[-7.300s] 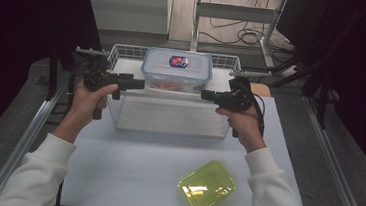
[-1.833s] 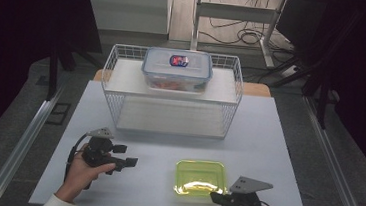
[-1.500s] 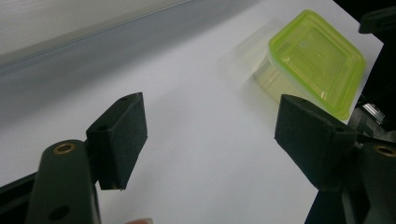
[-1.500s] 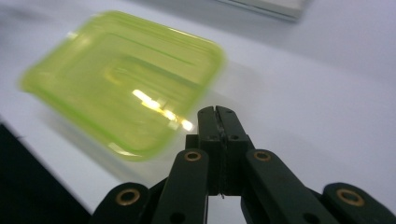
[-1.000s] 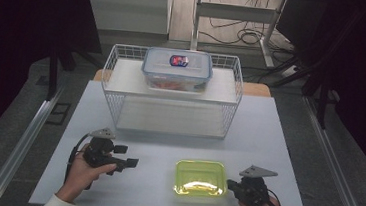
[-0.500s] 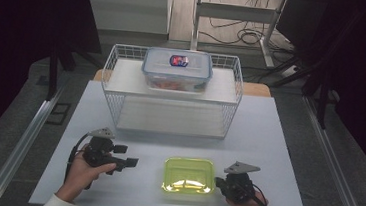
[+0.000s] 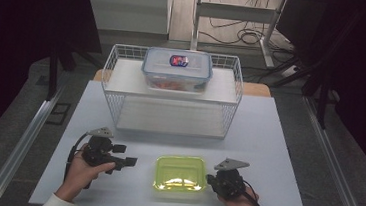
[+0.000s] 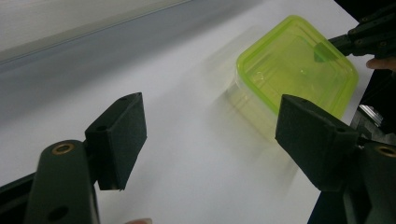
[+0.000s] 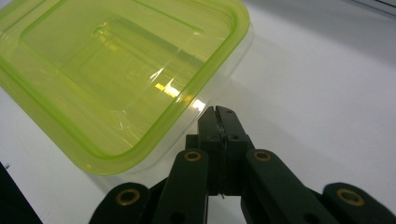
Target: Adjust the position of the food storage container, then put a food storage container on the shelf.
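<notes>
A lime-green translucent container with its lid on lies on the white table near the front edge. My right gripper is at the container's right side, shut with nothing between its jaws. In the right gripper view its closed tips rest against the green container at its rim. My left gripper is a short way left of the container, open and empty. In the left gripper view the green container lies beyond my left gripper, whose black jaws stand wide apart.
A white wire rack stands at the back middle of the table. On its upper shelf sits a clear lidded box with a blue and red label. A metal rail runs along the table's left side.
The green container has slid left across the table with my shut right gripper against its right side. My left gripper has stayed put and open.
</notes>
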